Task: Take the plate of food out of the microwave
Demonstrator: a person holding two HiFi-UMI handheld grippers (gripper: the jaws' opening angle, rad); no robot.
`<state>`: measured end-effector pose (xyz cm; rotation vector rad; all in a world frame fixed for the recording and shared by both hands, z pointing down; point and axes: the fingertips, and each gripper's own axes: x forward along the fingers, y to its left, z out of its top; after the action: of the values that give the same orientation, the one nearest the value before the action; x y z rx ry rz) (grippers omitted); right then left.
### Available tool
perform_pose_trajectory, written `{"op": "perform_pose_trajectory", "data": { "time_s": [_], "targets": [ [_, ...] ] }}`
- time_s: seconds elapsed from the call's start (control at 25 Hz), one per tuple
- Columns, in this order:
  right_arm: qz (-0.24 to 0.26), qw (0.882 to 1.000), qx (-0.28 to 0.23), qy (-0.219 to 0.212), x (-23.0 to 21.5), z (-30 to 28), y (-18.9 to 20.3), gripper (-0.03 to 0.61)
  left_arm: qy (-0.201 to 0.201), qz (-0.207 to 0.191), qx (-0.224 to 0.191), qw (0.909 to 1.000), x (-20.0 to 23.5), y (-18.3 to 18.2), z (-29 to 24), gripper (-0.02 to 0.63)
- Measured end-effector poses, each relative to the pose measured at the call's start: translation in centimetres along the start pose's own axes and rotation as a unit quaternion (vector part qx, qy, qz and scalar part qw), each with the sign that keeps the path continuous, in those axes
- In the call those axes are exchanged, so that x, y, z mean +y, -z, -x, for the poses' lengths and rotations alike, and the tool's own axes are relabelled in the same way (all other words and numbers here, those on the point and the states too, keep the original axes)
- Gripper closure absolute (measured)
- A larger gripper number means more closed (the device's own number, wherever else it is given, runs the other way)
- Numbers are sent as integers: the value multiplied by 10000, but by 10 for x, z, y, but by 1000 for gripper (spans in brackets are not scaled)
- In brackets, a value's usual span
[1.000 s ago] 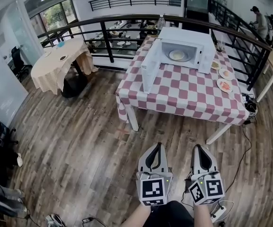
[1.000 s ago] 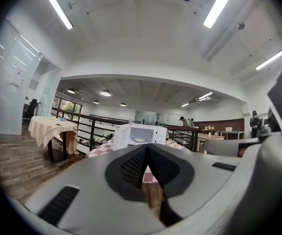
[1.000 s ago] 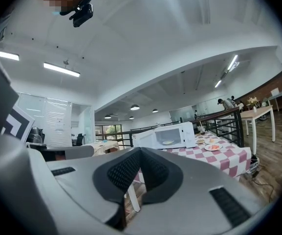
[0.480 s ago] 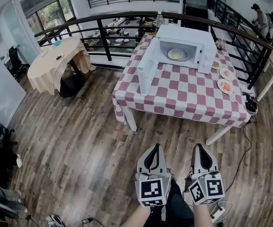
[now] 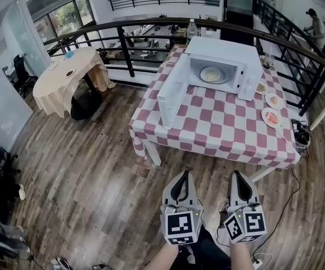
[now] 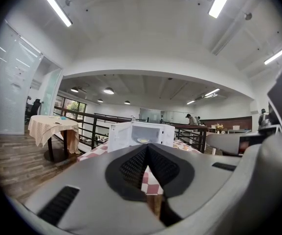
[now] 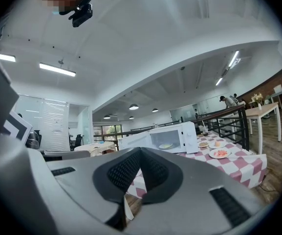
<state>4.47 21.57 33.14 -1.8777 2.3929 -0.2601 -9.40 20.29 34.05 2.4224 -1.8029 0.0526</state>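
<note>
A white microwave (image 5: 223, 66) stands at the far side of a table with a red-and-white checked cloth (image 5: 218, 128), its door (image 5: 170, 93) swung open to the left. Inside it lies a pale plate of food (image 5: 210, 73), which also shows as the plate of food (image 6: 142, 140) and the plate of food (image 7: 166, 145) in the two gripper views. My left gripper (image 5: 182, 176) and right gripper (image 5: 235, 178) hang side by side over the wooden floor, well short of the table. Both are shut with nothing between their pads.
Three small plates of food (image 5: 272, 117) lie along the table's right side. A black railing (image 5: 123, 49) runs behind the table. A round table with a beige cloth (image 5: 72, 77) stands at the left. A person (image 5: 319, 30) is at the far right, and cables (image 5: 297, 129) lie on the floor.
The table and microwave have slid lower and grown a little in the head view. Both grippers keep their place at the bottom of the frame, still shut.
</note>
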Motion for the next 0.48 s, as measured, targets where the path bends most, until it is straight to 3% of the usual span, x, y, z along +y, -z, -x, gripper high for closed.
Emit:
{"op": "perform_pose_trajectory", "data": {
  "time_s": [0.48],
  "targets": [
    [-15, 9997, -18, -248, -59, -75, -22, 581, -188, -91, -51, 9998, -22, -15, -90, 601]
  ]
}}
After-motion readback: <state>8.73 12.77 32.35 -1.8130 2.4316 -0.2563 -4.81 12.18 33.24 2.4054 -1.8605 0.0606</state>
